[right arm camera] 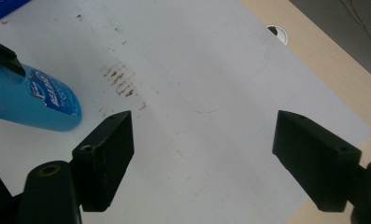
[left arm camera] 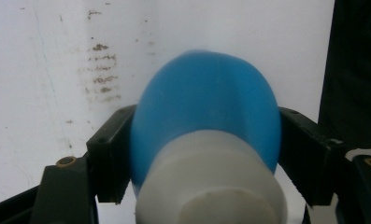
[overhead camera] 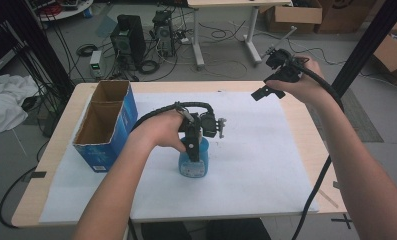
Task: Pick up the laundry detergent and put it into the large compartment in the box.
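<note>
A blue bottle (overhead camera: 193, 169) with a white cap and a printed label stands upright on the white sheet, near the table's middle. My left gripper (overhead camera: 194, 150) comes down on it from above. In the left gripper view its two black jaws sit against both sides of the blue bottle (left arm camera: 206, 98), with the left gripper (left arm camera: 206, 144) closed around it just below the cap. My right gripper (overhead camera: 269, 86) hangs in the air over the far right of the table. In its own view, the right gripper (right arm camera: 202, 144) is open and holds nothing, and the blue bottle (right arm camera: 33, 100) shows at the left.
An open blue cardboard box (overhead camera: 106, 125) stands at the table's left. The white sheet (overhead camera: 256, 165) covers most of the wooden table (overhead camera: 311, 135) and bears brown smudges (right arm camera: 120, 79). A cable hole (right arm camera: 276, 31) sits in the bare wood. Black cables trail from both grippers.
</note>
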`<action>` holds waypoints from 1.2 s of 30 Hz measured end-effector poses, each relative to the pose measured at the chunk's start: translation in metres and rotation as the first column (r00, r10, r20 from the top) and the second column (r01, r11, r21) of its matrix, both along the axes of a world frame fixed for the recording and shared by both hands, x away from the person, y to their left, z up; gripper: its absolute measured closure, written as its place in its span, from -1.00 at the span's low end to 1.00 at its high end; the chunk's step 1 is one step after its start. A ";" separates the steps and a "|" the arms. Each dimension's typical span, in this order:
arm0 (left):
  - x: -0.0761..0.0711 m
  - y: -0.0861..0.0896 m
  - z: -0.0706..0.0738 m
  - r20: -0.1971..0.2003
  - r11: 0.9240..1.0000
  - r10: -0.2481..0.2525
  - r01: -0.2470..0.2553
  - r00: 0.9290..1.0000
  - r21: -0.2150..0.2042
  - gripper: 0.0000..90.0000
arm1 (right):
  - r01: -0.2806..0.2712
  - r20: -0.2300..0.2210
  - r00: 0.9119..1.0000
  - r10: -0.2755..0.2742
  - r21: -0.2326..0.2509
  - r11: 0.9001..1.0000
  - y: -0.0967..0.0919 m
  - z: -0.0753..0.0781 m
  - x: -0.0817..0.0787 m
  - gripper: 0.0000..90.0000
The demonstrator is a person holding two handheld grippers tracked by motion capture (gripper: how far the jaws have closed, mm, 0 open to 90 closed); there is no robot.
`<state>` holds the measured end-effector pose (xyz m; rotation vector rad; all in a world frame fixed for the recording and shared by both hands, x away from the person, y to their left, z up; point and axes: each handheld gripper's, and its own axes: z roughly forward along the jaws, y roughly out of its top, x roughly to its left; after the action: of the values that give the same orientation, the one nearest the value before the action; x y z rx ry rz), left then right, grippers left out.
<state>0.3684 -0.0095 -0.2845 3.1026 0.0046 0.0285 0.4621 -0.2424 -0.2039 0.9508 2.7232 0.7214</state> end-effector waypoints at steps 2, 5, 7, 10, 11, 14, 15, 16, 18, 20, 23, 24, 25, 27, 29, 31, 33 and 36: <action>0.000 0.000 -0.001 0.001 1.000 0.000 0.000 1.000 -0.002 -0.37 | -0.001 0.000 1.000 0.001 0.001 1.000 -0.001 0.000 0.000 -0.54; 0.000 0.001 -0.001 -0.001 1.000 0.004 -0.004 1.000 0.005 -0.35 | -0.001 -0.002 1.000 0.001 0.000 1.000 -0.001 -0.001 0.000 -0.54; 0.000 0.000 -0.001 0.001 1.000 0.002 -0.002 1.000 0.007 -0.35 | -0.001 -0.003 1.000 0.001 0.001 1.000 -0.001 -0.001 0.000 -0.54; 0.001 0.000 -0.001 -0.003 1.000 0.004 -0.004 1.000 0.008 -0.34 | 0.001 -0.002 1.000 -0.001 0.005 1.000 -0.002 -0.001 0.000 -0.54; 0.001 0.000 -0.001 -0.001 1.000 0.002 -0.002 1.000 0.007 -0.33 | 0.001 -0.002 1.000 -0.001 0.006 1.000 -0.002 -0.001 0.000 -0.54; 0.001 0.000 -0.001 0.007 1.000 0.001 -0.001 1.000 0.007 -0.29 | -0.001 -0.003 1.000 0.001 0.006 1.000 -0.002 -0.002 0.000 -0.54; 0.001 0.000 -0.001 0.009 1.000 -0.001 0.000 1.000 0.009 -0.27 | 0.000 -0.006 1.000 0.000 0.004 1.000 -0.002 -0.002 0.000 -0.54; 0.001 0.000 -0.001 0.013 1.000 -0.002 0.002 1.000 0.009 -0.26 | 0.000 -0.005 1.000 0.000 0.005 1.000 -0.002 -0.002 0.000 -0.54; 0.001 -0.001 -0.001 0.014 1.000 -0.002 0.002 1.000 0.011 -0.24 | 0.001 -0.004 1.000 -0.001 0.007 1.000 -0.003 -0.002 0.001 -0.54; 0.001 -0.001 -0.001 0.017 1.000 -0.003 0.003 1.000 0.012 -0.23 | 0.002 -0.008 1.000 -0.002 0.008 1.000 -0.003 -0.003 0.001 -0.54; 0.001 -0.002 -0.002 0.024 1.000 -0.008 0.008 1.000 0.015 -0.20 | 0.000 -0.007 1.000 0.000 0.008 1.000 -0.003 -0.003 0.001 -0.54; 0.001 -0.002 -0.002 0.022 1.000 -0.007 0.006 1.000 0.013 -0.19 | 0.001 -0.007 1.000 -0.001 0.008 1.000 -0.003 -0.003 0.001 -0.54; 0.001 -0.002 -0.002 0.024 1.000 -0.008 0.008 1.000 0.014 -0.19 | 0.003 -0.007 1.000 -0.002 0.010 1.000 -0.003 -0.003 0.001 -0.54; 0.001 -0.002 -0.002 0.026 1.000 -0.012 0.012 1.000 0.017 -0.19 | 0.007 -0.010 1.000 -0.007 0.010 1.000 -0.003 -0.003 0.001 -0.54; 0.001 -0.002 -0.002 0.027 1.000 -0.013 0.013 1.000 0.016 -0.19 | 0.005 -0.008 1.000 -0.005 0.008 1.000 -0.004 -0.003 0.001 -0.54; 0.001 -0.002 -0.002 0.029 1.000 -0.015 0.014 0.999 0.015 -0.18 | 0.004 -0.009 1.000 -0.004 0.009 1.000 -0.004 -0.004 0.001 -0.53; 0.000 -0.002 -0.002 0.030 1.000 -0.017 0.017 0.999 0.016 -0.18 | 0.005 -0.008 1.000 -0.005 0.011 1.000 -0.004 -0.004 0.001 -0.53; 0.001 -0.002 -0.002 0.028 1.000 -0.020 0.020 0.999 0.015 -0.18 | 0.009 -0.011 1.000 -0.009 0.010 1.000 -0.004 -0.004 0.001 -0.53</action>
<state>0.3690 -0.0111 -0.2860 3.1166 -0.0281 0.0726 0.4635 -0.2467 -0.2078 0.9713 2.7253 0.7316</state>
